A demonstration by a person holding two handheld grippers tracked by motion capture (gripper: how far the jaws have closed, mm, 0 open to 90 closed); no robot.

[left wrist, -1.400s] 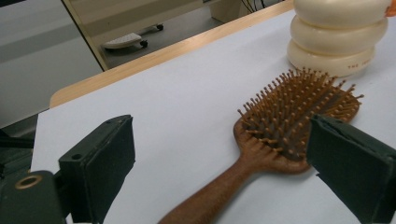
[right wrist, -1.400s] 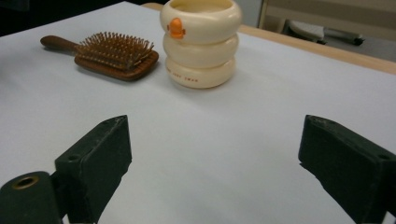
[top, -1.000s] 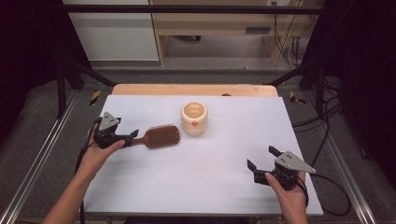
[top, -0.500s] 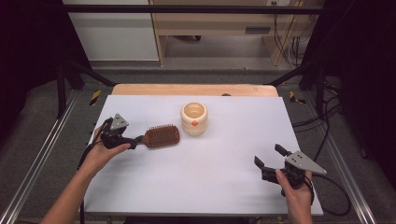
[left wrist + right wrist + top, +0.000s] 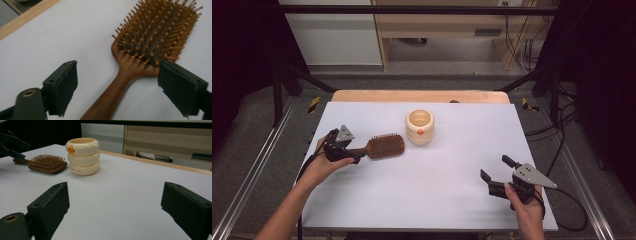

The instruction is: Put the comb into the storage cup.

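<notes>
I see a cream cup (image 5: 420, 127) upright mid-table, with an orange mark on its side. The white table (image 5: 452, 200) has a wooden strip (image 5: 362, 96) along its far edge.

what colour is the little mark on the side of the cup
Orange, on the cream ringed cup; the right gripper view shows it best.

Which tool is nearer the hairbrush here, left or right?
Left. The left tool has its open jaws on either side of the hairbrush handle, not yet closed on it. The right tool is open, far across the table, near its front right corner.
</notes>
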